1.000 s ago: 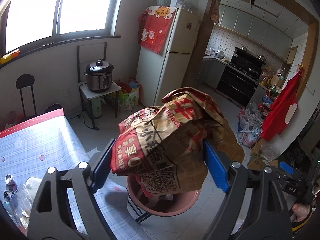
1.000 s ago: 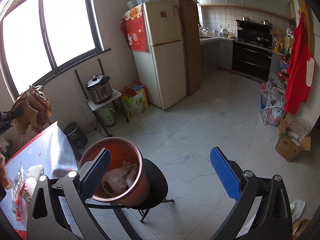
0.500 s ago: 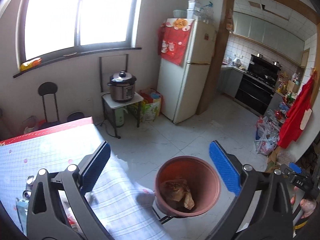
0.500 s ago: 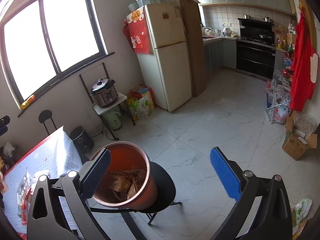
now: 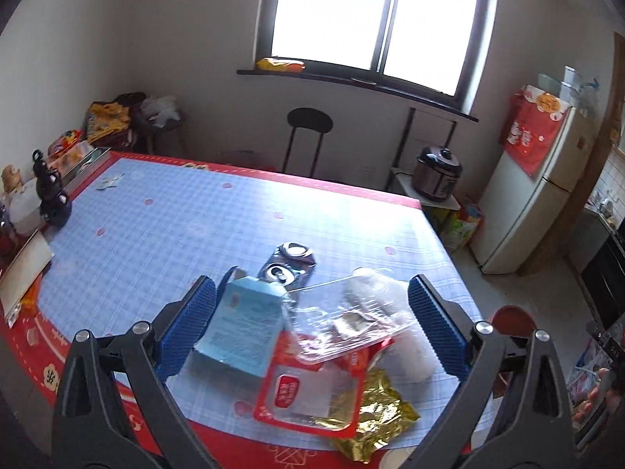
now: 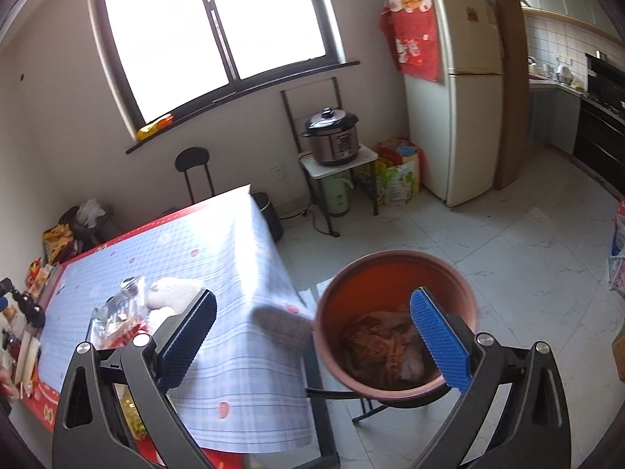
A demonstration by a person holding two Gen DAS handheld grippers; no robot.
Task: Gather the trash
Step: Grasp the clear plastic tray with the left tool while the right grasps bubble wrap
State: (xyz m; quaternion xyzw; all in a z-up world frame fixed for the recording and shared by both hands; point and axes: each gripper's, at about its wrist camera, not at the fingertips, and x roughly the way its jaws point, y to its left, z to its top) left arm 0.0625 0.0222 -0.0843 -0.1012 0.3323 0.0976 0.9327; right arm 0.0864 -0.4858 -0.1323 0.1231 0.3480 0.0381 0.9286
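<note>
My left gripper [image 5: 312,324] is open above a heap of trash on the table [image 5: 175,219]: a light blue carton [image 5: 242,328], a clear plastic wrapper [image 5: 347,316], a red packet [image 5: 308,394], a gold foil bag [image 5: 375,418], white tissue [image 5: 406,348] and a crushed can [image 5: 289,262]. It holds nothing. My right gripper [image 6: 312,336] is open and empty, over the gap between the table edge and the terracotta-coloured bin [image 6: 394,281]. The brown paper bag [image 6: 375,344] lies in the bin with other trash.
The bin stands on a black stool beside the table's right edge [image 6: 273,258]. A black chair [image 5: 308,133] stands behind the table. A rice cooker [image 6: 332,136] on a small stand and a fridge [image 6: 465,90] line the far wall. Toys and packets [image 5: 47,191] crowd the table's left side.
My left gripper let the brown paper bag drop into the bin, then swung left to the trash heap on the table. My right gripper turned left toward the table.
</note>
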